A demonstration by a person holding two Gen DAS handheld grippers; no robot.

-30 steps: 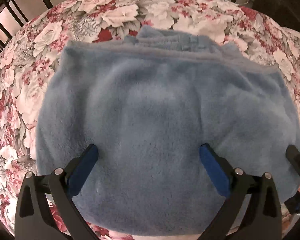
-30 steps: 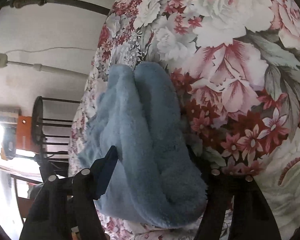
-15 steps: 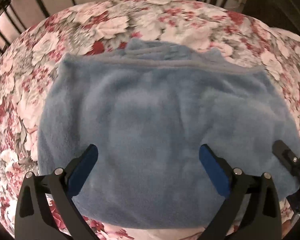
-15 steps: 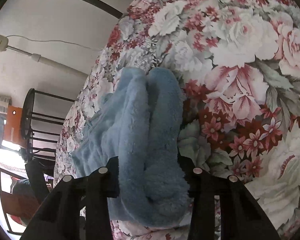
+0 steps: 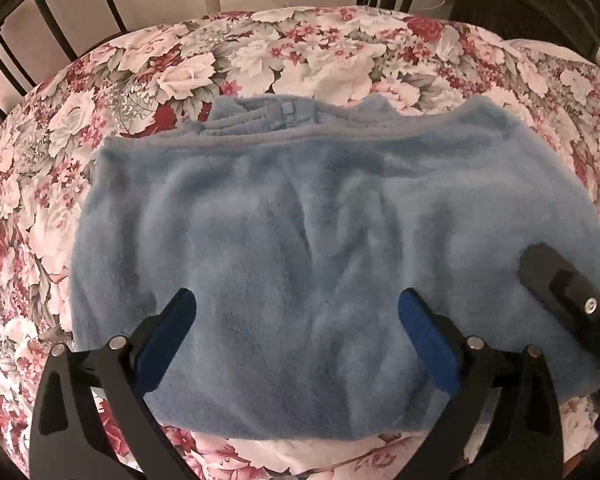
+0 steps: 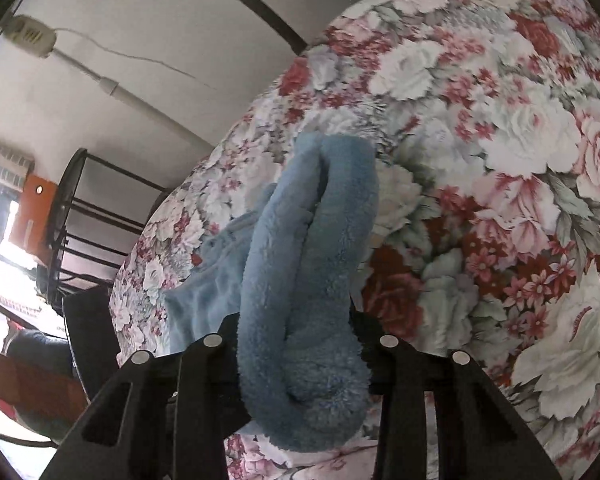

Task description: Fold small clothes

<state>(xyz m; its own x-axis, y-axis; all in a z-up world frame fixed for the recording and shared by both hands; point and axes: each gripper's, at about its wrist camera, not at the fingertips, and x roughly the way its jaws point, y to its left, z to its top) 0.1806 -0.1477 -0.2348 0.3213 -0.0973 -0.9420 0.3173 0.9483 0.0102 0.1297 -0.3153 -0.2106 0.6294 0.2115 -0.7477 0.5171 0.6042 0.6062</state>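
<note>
Black metal bars point(image 5: 40, 32) are standing at the far left, behind the bed, and a floral sheet point(image 5: 148, 76) of pink, red and white flowers is covering the bed point(image 5: 532, 80). A blue fleece garment point(image 5: 284, 232) is lying spread across the middle of that sheet, its seamed edge running along the far side and a smaller folded part peeking out beyond it.

The left gripper point(image 5: 296, 312) is hovering over the near half of the garment with its blue-padded fingers point(image 5: 168, 336) standing wide apart and gripping nothing; fleece is showing between them, but the pads are not pressing on it.

Further right, the right gripper point(image 6: 296, 332) is coming in at the garment's right edge. Its jaws have just been closing, and they are now pinching a thick, doubled roll of the blue fleece, which is bulging out between the black fingers point(image 6: 384, 356) and trailing back onto the sheet. In the right wrist view, a pale wall point(image 6: 120, 40) is standing beyond the bed.
</note>
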